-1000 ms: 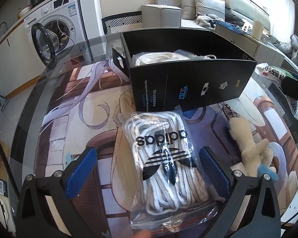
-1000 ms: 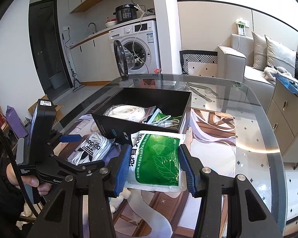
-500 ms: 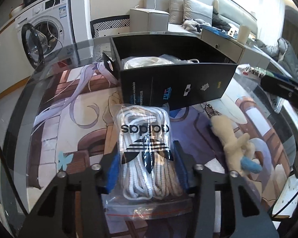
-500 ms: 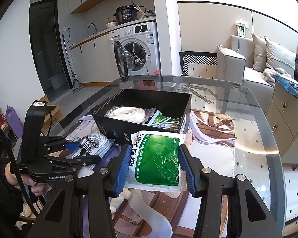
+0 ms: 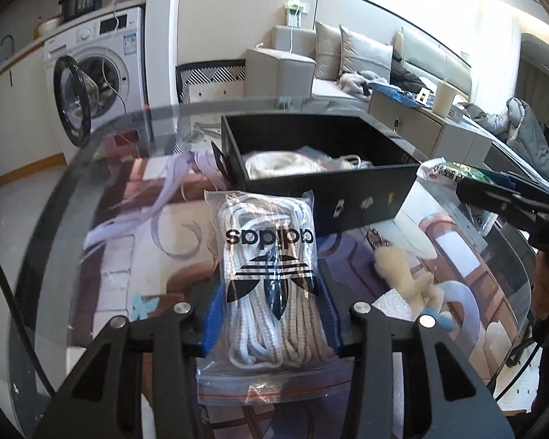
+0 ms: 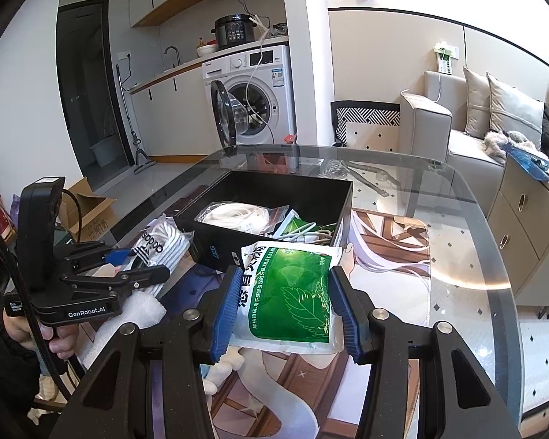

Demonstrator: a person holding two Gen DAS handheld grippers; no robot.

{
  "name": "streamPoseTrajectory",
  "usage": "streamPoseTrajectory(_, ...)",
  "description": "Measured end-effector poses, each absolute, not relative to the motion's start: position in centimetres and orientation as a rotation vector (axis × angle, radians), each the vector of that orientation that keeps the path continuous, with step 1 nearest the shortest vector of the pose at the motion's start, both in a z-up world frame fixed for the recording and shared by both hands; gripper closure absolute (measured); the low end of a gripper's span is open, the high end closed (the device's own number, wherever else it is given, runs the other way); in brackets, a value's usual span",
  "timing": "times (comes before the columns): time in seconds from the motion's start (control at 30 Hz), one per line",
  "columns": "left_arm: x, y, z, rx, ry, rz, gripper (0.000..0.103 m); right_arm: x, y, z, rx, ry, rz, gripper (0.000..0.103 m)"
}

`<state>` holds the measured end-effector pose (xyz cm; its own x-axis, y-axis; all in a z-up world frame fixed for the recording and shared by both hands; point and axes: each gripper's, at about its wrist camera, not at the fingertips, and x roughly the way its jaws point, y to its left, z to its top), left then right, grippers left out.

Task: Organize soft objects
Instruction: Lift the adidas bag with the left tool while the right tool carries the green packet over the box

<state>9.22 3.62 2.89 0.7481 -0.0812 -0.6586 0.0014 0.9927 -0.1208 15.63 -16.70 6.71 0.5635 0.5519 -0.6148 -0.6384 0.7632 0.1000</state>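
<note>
A clear zip bag of white shoelaces with a black trefoil logo (image 5: 269,256) sits between the blue pads of my left gripper (image 5: 271,303), which is shut on it and holds it a little above the table. The bag's far end reaches the front wall of the open black box (image 5: 362,201). In the right wrist view, my right gripper (image 6: 285,292) is shut on a green and white pouch (image 6: 292,292) just in front of the black box (image 6: 216,252), with the left gripper (image 6: 128,263) and the laces bag (image 6: 161,245) at its left.
The box holds a bag of white cord (image 6: 234,214) and loose cables. A beige plush toy with a blue tip (image 5: 402,274) lies on the glass table (image 6: 457,219) right of the laces. White foam (image 6: 135,311) lies under the left gripper. A washing machine (image 6: 252,91) and sofa stand beyond.
The left gripper's jaws went from wide open around the laces bag to shut on it, and the bag has lifted and moved toward the box. The right gripper kept still with its pouch.
</note>
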Motion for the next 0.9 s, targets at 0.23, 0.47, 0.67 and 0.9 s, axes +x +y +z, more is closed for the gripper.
streamPoseTrajectory(0.23,9.2,3.4,3.6,-0.115,0.690,-0.046,0.059,15.5,-17.0,7.1,-0.136,0.663,0.703,0.054)
streamPoseTrajectory(0.47,9.4,3.3,4.6,-0.128,0.662,-0.051,0.059,15.7,-17.2,7.3,-0.129,0.654,0.701,0.054)
streamPoseTrajectory(0.67,9.8,2.7,5.3,-0.117,0.643,-0.073,0.059,15.6,-17.3,7.5,-0.129,0.644,0.702,0.054)
streamPoseTrajectory(0.9,11.3,2.2,6.5,-0.114,0.619,-0.079,0.059,15.9,-17.0,8.0,-0.129,0.631,0.707,0.054)
